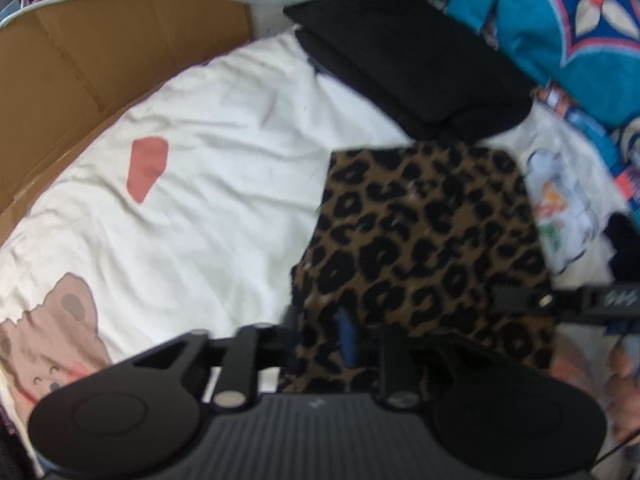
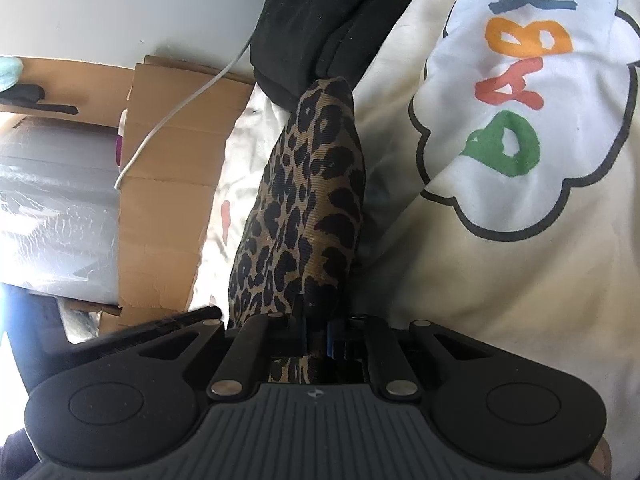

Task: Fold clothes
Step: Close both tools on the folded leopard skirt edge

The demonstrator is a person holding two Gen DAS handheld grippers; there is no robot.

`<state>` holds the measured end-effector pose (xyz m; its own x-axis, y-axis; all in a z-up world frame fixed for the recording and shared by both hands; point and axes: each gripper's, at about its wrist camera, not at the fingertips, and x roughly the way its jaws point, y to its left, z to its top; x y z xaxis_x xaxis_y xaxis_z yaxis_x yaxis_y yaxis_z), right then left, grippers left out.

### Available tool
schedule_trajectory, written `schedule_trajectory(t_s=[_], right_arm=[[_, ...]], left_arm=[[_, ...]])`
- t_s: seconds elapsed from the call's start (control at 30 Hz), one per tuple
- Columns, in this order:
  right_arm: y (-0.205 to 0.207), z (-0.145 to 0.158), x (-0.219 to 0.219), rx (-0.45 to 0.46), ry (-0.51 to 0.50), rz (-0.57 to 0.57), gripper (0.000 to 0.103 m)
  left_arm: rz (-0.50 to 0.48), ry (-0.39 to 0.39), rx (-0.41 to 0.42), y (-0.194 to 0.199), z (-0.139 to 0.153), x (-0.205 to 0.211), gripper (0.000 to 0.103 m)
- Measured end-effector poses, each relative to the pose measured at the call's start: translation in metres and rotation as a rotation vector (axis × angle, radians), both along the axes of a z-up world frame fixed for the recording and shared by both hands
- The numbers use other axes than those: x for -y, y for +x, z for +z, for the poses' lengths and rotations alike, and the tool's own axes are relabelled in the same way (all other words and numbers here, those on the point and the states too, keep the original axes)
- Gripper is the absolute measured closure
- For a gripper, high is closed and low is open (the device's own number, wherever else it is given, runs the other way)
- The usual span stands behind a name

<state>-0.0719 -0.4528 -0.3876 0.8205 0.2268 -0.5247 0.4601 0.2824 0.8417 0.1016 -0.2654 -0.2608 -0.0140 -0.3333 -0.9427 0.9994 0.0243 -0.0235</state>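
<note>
A leopard-print garment (image 1: pixel 432 248) lies folded into a rectangle over the white printed bedsheet (image 1: pixel 208 160). My left gripper (image 1: pixel 332 340) is shut on its near edge. The right gripper's body (image 1: pixel 560 300) shows at the garment's right edge. In the right wrist view the leopard-print garment (image 2: pixel 308 200) runs edge-on away from my right gripper (image 2: pixel 320 340), which is shut on its near corner. A folded black garment (image 1: pixel 408 56) lies just beyond it; it also shows in the right wrist view (image 2: pixel 320 20).
A cardboard box (image 1: pixel 80 60) borders the bed on the left, with a white cable (image 2: pixel 176 108) across it. A teal patterned cloth (image 1: pixel 568 32) lies at the far right. The bedsheet (image 2: pixel 520 120) carries a cloud print with coloured letters.
</note>
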Motion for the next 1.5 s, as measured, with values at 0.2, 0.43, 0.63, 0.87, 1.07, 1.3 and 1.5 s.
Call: schedule_trajectory(t_s=[0.2,0.43,0.63,0.87,1.07,1.3,1.5], right_arm=[[-0.002,0.002,0.001,-0.003,0.006,-0.002,0.096],[0.001,-0.004,0.004,-0.041,0.009,0.003,0.096],[0.000,-0.007,0.004,-0.055,0.020,-0.008,0.096],[0.004,-0.006,0.003,-0.093,-0.002,-0.009,0.096],[0.002,-0.008,0.002,-0.087,0.000,-0.012,0.096],[0.004,-0.008,0.002,-0.086,-0.003,0.001,0.096],[0.005,-0.006,0.004,-0.086,-0.009,0.020,0.096]], left_arm=[[0.056,0.008,-0.068,0.008,-0.011,0.010,0.049],[0.097,0.030,-0.125,0.016,-0.033,0.013,0.040],[0.132,0.049,-0.174,0.023,-0.052,0.016,0.048],[0.121,0.053,-0.177,0.019,-0.059,0.019,0.052],[0.122,0.043,-0.226,0.030,-0.046,0.017,0.058],[0.195,0.055,-0.329,0.044,-0.048,0.017,0.051],[0.151,0.079,-0.337,0.035,-0.065,0.023,0.032]])
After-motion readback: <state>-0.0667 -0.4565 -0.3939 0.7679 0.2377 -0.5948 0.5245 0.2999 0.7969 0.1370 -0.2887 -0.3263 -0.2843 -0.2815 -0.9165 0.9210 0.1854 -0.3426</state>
